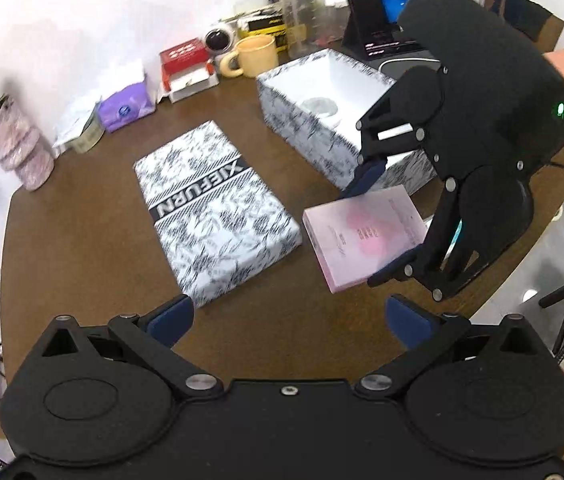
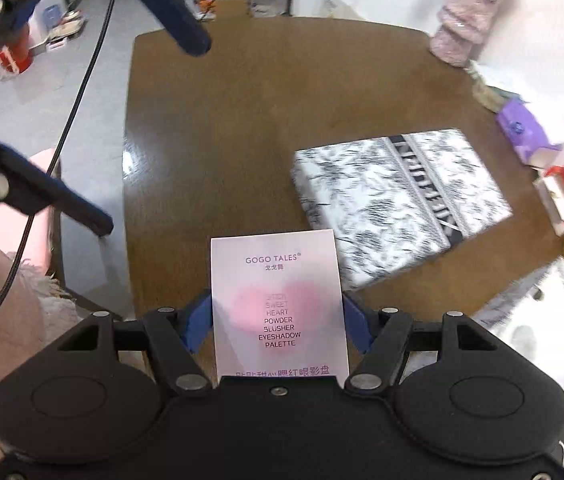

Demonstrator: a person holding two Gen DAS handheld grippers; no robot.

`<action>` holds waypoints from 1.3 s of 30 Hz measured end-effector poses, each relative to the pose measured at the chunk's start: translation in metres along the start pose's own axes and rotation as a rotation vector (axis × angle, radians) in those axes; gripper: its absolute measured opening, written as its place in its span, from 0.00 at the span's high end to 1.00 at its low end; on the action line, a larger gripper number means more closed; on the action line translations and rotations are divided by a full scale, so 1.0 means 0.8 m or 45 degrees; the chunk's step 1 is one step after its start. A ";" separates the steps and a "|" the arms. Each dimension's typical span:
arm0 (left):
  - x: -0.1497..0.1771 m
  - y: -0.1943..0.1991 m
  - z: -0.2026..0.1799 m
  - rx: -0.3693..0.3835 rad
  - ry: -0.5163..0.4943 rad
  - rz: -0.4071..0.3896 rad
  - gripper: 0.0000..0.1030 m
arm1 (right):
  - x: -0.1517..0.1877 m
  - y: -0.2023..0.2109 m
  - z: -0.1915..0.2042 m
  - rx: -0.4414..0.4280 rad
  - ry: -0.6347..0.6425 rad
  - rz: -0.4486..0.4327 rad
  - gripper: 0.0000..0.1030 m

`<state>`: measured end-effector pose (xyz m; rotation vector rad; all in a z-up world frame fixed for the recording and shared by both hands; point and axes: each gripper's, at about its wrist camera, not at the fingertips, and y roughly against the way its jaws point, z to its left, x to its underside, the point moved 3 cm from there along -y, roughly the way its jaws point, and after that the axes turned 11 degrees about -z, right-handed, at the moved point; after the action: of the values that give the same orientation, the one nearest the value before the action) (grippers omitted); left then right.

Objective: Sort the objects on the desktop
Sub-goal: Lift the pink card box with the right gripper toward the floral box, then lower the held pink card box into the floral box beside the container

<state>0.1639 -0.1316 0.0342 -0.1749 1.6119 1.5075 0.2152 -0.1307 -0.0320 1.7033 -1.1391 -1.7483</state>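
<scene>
- My right gripper (image 2: 277,322) has its jaws clenched on the pink palette box (image 2: 277,308), 1 blue pad on each long side; the printed face reads "GOGO TALES" and "EYESHADOW PALETTE".
- In my left wrist view that same pink palette box (image 1: 364,236) is held above the brown tabletop (image 1: 93,216), just right of the patterned lid (image 1: 213,216) and just near of the open patterned box (image 1: 334,120). I cannot tell whether its lower edge touches the wood.
- My left gripper (image 1: 290,320) has its jaws released and spread wide, with nothing between the 2 blue pads; it sits over the near edge of the tabletop.
- The patterned lid lies flat in the middle of the tabletop, black-and-white print with a dark band reading "XIEFURN".
- The open patterned box stands far right of the lid, its white inside showing, with 1 pale round item (image 1: 320,108) lying in it that I cannot make out.
- Along the far side I see a yellow mug (image 1: 251,56), a red and white carton (image 1: 187,68), a purple tissue pack (image 1: 125,106) and a clear bottle (image 1: 302,12).
- A pink vase (image 1: 17,148) with flowers stands at the far left edge of the tabletop.
- A tablet (image 1: 382,20) on a stand is propped behind the open box, partly hidden by my right gripper.
</scene>
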 end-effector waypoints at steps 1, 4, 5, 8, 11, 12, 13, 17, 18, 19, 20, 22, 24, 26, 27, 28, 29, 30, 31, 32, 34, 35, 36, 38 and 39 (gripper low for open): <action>-0.004 -0.002 -0.003 0.001 -0.009 -0.003 0.00 | 0.000 0.006 -0.004 0.015 -0.002 0.001 0.32; -0.016 -0.006 -0.010 0.011 -0.027 -0.007 0.00 | 0.004 0.024 -0.019 0.059 -0.006 0.007 0.32; -0.019 -0.008 -0.013 0.017 -0.029 -0.007 0.00 | 0.006 0.029 -0.024 0.072 -0.008 0.008 0.32; -0.031 -0.013 -0.021 0.034 -0.024 -0.009 0.00 | 0.012 0.044 -0.040 0.102 -0.005 0.012 0.32; -0.043 -0.020 -0.028 0.042 -0.018 -0.012 0.00 | 0.021 0.057 -0.062 0.127 0.000 0.011 0.32; -0.048 -0.024 -0.031 0.039 -0.016 -0.013 0.00 | 0.024 0.061 -0.071 0.133 -0.001 0.009 0.32; -0.052 -0.027 -0.033 0.036 -0.015 -0.014 0.00 | 0.028 0.063 -0.080 0.136 -0.004 0.009 0.32; -0.070 -0.040 -0.041 0.029 -0.001 -0.007 0.00 | 0.041 0.074 -0.112 0.140 -0.005 0.009 0.32; -0.075 -0.043 -0.043 0.024 0.005 -0.006 0.00 | 0.044 0.075 -0.120 0.141 -0.001 0.009 0.32; -0.079 -0.047 -0.045 0.020 0.011 -0.004 0.00 | 0.047 0.076 -0.127 0.143 0.007 0.009 0.32; -0.083 -0.051 -0.047 0.015 0.017 -0.001 0.00 | 0.050 0.076 -0.135 0.143 0.013 0.009 0.32; -0.091 -0.060 -0.051 0.011 0.031 0.007 0.00 | 0.054 0.076 -0.149 0.134 0.016 0.004 0.32; -0.096 -0.068 -0.054 0.009 0.043 0.019 0.00 | 0.059 0.077 -0.164 0.125 0.018 -0.004 0.32; -0.101 -0.077 -0.056 0.007 0.054 0.033 0.00 | 0.064 0.077 -0.177 0.118 0.021 -0.010 0.32; -0.103 -0.081 -0.057 0.006 0.063 0.043 0.00 | 0.067 0.077 -0.183 0.113 0.024 -0.010 0.32; -0.106 -0.085 -0.057 0.005 0.071 0.052 0.00 | 0.071 0.077 -0.189 0.107 0.026 -0.009 0.32; -0.108 -0.090 -0.058 0.003 0.080 0.060 0.00 | 0.075 0.076 -0.194 0.101 0.028 -0.007 0.32; -0.111 -0.095 -0.058 0.000 0.088 0.066 0.00 | 0.078 0.076 -0.199 0.094 0.028 -0.004 0.32; -0.113 -0.098 -0.059 -0.003 0.093 0.070 0.00 | 0.082 0.076 -0.203 0.088 0.028 -0.001 0.32; -0.115 -0.101 -0.060 -0.006 0.099 0.073 0.00 | 0.086 0.075 -0.208 0.082 0.028 0.001 0.32; -0.120 -0.108 -0.061 -0.011 0.110 0.079 0.00 | 0.093 0.074 -0.219 0.072 0.026 0.002 0.32; -0.122 -0.111 -0.061 -0.011 0.115 0.080 0.00 | 0.096 0.072 -0.224 0.066 0.026 0.001 0.32; -0.124 -0.114 -0.061 -0.012 0.122 0.082 0.00 | 0.099 0.070 -0.228 0.060 0.028 0.000 0.32; -0.128 -0.119 -0.061 -0.016 0.141 0.087 0.00 | 0.104 0.064 -0.236 0.047 0.031 -0.001 0.32; -0.130 -0.122 -0.061 -0.017 0.150 0.089 0.00 | 0.106 0.061 -0.240 0.039 0.035 -0.001 0.32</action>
<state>0.2632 -0.2447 0.0253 -0.2208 1.7168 1.5873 0.3771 -0.2726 -0.0250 1.7406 -1.1590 -1.7116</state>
